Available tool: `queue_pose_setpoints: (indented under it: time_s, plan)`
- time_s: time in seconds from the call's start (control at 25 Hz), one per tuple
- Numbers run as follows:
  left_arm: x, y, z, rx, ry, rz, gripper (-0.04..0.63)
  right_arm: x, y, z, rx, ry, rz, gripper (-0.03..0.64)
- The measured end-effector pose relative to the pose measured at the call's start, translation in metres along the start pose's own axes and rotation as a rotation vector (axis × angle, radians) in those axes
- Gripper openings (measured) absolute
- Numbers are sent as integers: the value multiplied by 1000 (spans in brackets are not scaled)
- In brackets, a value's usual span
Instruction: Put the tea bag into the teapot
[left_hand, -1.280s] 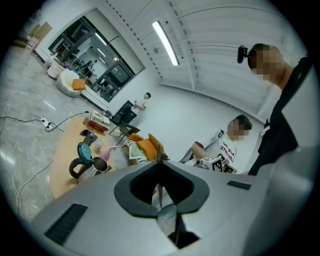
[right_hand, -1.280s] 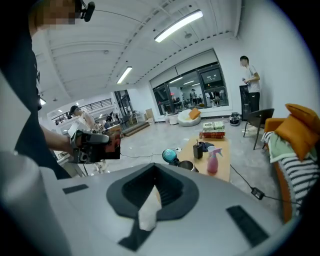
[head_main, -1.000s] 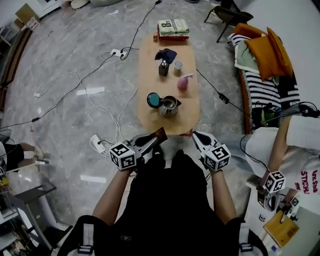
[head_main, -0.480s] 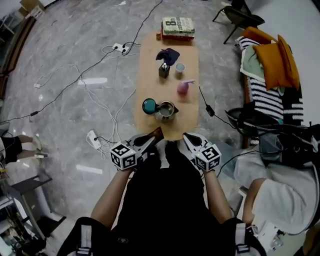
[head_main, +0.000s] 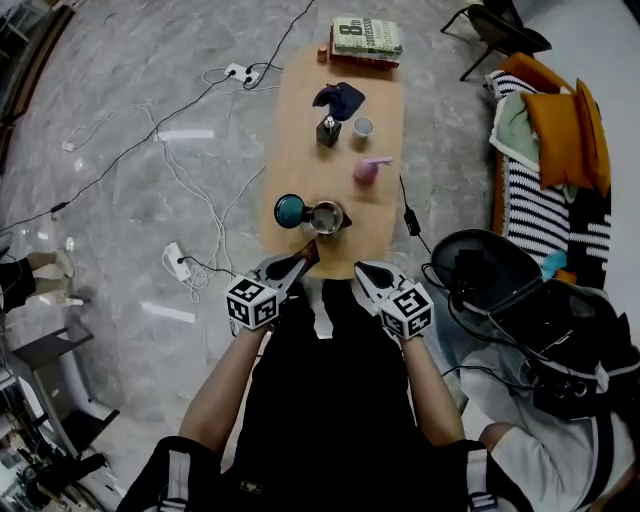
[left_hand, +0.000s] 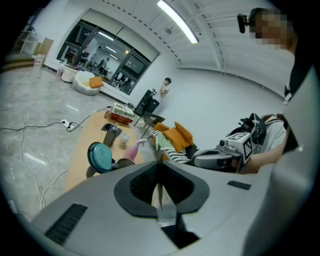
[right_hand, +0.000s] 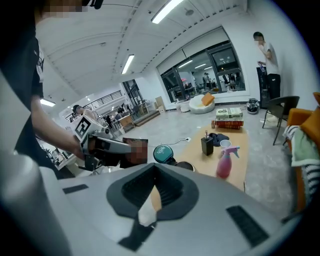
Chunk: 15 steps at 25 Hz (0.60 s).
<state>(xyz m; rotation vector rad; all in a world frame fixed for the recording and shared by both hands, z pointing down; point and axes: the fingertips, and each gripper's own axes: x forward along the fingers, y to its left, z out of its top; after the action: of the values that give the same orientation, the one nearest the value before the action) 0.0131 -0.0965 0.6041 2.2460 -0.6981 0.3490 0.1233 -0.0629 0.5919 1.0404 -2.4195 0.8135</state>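
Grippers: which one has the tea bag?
The left gripper, shut on the dark red tea bag; the right gripper is shut with nothing in it.

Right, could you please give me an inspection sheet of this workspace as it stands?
Surface: wooden table, bare at its near end.
Job's things: teapot uncovered, teal lid at its left; tea bag held short of it.
Clutter: books, dark cloth, dispenser, cup, pink spray bottle.
Grippers: left tongs shut on tea bag; right tongs shut, empty.
Cables: several on floor, power strip.
Surroundings: striped sofa, black chair.
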Motion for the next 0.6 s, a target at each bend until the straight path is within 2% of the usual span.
queue_pose_setpoints:
  time_s: [0.6]
  plan:
    - [92, 65, -12, 78, 52, 184, 34, 43, -17, -19, -10, 128, 132, 5]
